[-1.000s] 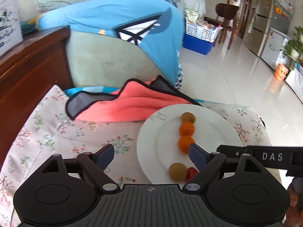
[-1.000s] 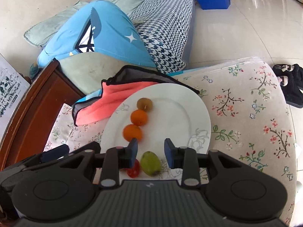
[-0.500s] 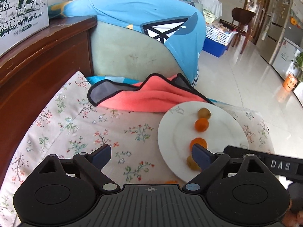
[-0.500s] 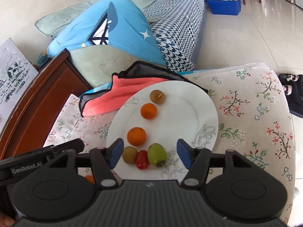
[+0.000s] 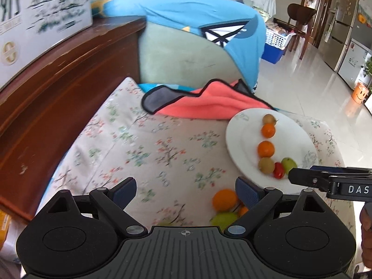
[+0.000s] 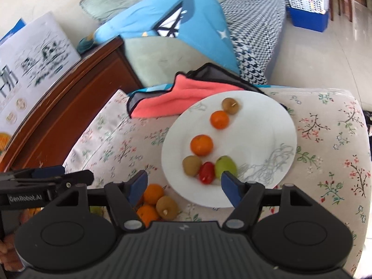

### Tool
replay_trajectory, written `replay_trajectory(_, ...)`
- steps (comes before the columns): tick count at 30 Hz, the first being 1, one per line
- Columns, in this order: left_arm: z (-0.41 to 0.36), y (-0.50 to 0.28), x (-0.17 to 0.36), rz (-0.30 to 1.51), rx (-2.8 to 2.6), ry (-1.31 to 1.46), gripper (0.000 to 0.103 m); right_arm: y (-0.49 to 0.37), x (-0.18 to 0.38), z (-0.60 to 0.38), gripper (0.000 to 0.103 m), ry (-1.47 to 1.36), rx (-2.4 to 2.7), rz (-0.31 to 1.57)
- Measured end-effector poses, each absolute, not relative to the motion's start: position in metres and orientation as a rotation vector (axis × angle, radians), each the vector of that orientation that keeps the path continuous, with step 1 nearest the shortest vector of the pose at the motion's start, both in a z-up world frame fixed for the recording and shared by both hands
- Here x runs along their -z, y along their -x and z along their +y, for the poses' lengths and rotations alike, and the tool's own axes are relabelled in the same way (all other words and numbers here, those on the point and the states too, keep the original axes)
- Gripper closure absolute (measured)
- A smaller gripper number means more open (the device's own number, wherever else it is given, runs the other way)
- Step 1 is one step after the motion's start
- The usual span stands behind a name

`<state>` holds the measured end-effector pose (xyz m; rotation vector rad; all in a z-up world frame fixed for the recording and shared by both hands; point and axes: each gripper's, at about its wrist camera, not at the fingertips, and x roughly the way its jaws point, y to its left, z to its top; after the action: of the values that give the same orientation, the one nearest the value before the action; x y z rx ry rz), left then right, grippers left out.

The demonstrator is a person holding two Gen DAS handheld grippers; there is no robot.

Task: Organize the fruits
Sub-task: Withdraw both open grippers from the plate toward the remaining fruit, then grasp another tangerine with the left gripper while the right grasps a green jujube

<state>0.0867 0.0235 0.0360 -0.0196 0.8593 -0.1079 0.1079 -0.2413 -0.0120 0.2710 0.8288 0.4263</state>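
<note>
A white plate [image 6: 274, 116] lies on the floral cushion. On it stand a brown fruit [image 6: 230, 105], two oranges [image 6: 219, 119] [image 6: 201, 144], another brown fruit [image 6: 191, 165], a red tomato [image 6: 207, 172] and a green fruit [image 6: 225, 167]. My right gripper [image 6: 183, 184] hovers over the plate's near rim. Its jaws are opening with nothing gripped, and the green fruit sits just ahead of the right fingertip. Loose fruit lies beside the plate: an orange [image 5: 224, 199] and a green fruit [image 5: 224, 218]. My left gripper [image 5: 186, 190] is open and empty over the cushion, left of that pile.
A pink cloth with a dark border [image 5: 209, 103] is tucked under the plate's far edge. A dark wooden cabinet [image 5: 58, 97] with a cardboard box on top runs along the left. A blue garment [image 6: 186, 23] drapes the sofa behind. Tiled floor lies to the right.
The right jaws went from narrow around the green fruit to wide, leaving it on the plate, and drew back. My left gripper slid left off the plate, so the loose fruit came into view.
</note>
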Motion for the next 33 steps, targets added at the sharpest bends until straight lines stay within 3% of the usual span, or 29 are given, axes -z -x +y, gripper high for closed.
replay_trajectory(22, 0.041, -0.036, 0.000, 0.984, 0.151, -0.021, 0.010, -0.066, 0.015, -0.194, 0.033, -0.028, -0.596, 0.795)
replay_trajectory(28, 0.036, -0.033, 0.011, 0.993, 0.156, -0.047, 0.011, -0.066, 0.018, -0.185, 0.038, -0.009, -0.622, 0.787)
replay_trajectory(33, 0.033, -0.032, 0.019, 0.992, 0.151, -0.074, 0.012, -0.067, 0.020, -0.174, 0.048, 0.013, -0.661, 0.777)
